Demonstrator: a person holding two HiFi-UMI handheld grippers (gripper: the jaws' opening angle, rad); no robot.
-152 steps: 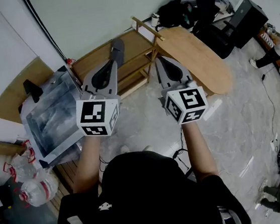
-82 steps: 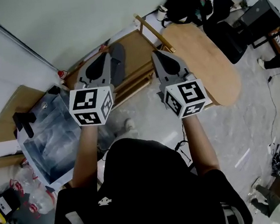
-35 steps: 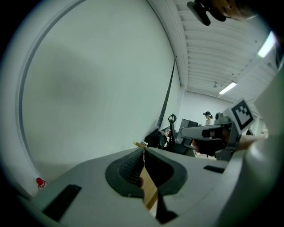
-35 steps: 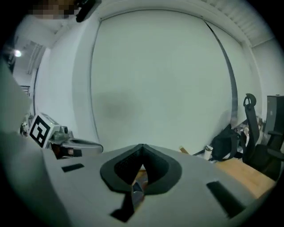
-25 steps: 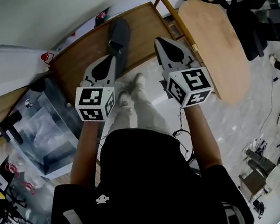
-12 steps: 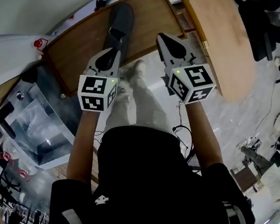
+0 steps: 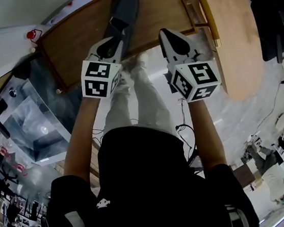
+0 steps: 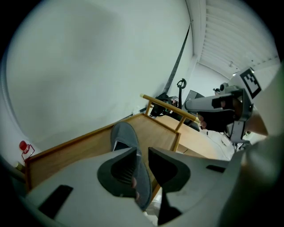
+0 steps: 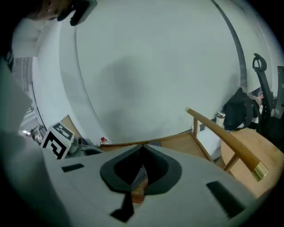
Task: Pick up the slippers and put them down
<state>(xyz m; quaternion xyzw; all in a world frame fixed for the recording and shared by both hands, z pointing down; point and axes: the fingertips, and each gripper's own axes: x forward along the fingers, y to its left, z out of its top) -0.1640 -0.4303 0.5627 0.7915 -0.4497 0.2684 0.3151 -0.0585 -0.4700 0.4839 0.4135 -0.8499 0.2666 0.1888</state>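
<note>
A grey slipper [image 7: 123,12] lies lengthwise on the wooden shelf [image 7: 79,38], its toe pointing away from me. My left gripper [image 7: 114,39] is at the slipper's near end. In the left gripper view the slipper [image 8: 124,135] runs from the jaws out onto the shelf [image 8: 75,148]. The jaws of the left gripper [image 8: 142,153] have just been opening; a narrow gap shows, with the slipper's near end in it. My right gripper [image 7: 166,33] hovers to the right of the slipper, apart from it. In its own view the right gripper [image 9: 143,148] is shut on nothing.
A light wooden oval board [image 7: 235,32] leans at the right behind a wooden rail [image 9: 222,131]. A clear plastic box [image 7: 25,124] stands to the left of the shelf. The person's legs and shoes [image 7: 133,85] are below the grippers. Bags and clutter lie at the far right.
Both grippers have come down toward the wooden shelf. The slipper went down with the left one and now lies along the shelf.
</note>
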